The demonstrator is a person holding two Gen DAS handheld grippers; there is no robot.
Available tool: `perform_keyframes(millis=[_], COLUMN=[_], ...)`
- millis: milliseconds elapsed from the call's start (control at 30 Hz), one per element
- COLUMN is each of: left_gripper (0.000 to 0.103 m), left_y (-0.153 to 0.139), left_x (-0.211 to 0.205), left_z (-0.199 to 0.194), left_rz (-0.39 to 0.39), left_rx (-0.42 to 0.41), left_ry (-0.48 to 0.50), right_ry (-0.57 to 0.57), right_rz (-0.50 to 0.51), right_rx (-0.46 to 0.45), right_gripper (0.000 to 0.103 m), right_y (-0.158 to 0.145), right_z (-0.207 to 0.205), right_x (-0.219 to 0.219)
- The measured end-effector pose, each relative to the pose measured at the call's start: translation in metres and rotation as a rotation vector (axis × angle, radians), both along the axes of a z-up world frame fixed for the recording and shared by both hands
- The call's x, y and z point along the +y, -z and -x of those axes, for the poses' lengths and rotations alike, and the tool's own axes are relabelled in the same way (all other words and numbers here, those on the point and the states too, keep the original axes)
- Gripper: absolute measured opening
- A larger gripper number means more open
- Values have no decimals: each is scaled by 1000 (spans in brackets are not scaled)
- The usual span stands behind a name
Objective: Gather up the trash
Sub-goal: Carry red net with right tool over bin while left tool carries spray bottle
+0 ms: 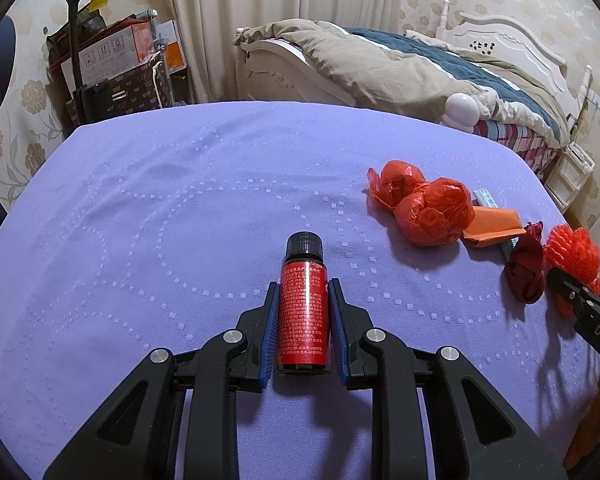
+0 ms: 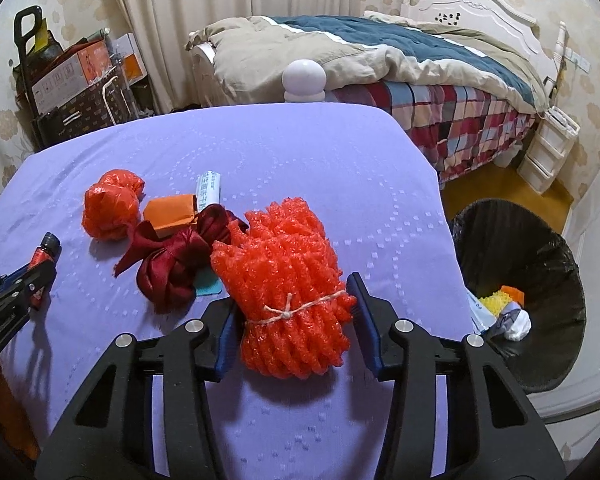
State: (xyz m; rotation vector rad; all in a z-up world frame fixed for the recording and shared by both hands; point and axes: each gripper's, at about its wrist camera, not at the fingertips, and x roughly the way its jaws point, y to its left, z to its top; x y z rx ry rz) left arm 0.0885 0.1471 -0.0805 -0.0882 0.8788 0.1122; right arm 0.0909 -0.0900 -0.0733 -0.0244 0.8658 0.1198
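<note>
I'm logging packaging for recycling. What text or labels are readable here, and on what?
"DAS": on the right gripper arm, cut off at the picture's edge.
Red bottle label: white print, too small to read.
White-blue packet: print blurred.
Cardboard boxes: handling symbols only, unreadable.

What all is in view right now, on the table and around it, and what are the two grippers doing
bottle: one, red label, black cap, lying on the purple tablecloth, clamped
foam net bundle: one, orange-red, string-tied, table's right side
ribbon: one, dark red, left of the bundle
plastic bag wad: one, red, behind the ribbon
folded paper: one, orange, beside the wad
tube: one, white, behind the paper
trash bin: one, black liner, floor right of table, some trash inside
bed: one, white frame, beige and blue bedding, background
left gripper: shut on the bottle
right gripper: pads against the bundle's sides
</note>
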Motion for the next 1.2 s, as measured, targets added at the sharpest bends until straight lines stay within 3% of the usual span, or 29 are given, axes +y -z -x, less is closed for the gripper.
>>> perform_keyframes(millis=[600,1200], left_gripper=[25,25], left_y=[-4,-19], left_x=[-12,-73], left_z=[17,50], left_rz=[27,54], left_rx=[-20,-100], left_ry=[40,177], right_ry=[-6,32], right_rz=[-13,-33], right_rx=[-30,-92], right_gripper=[45,45], right_y=[-7,-25], right_z=[38,87], right_x=[-2,-35])
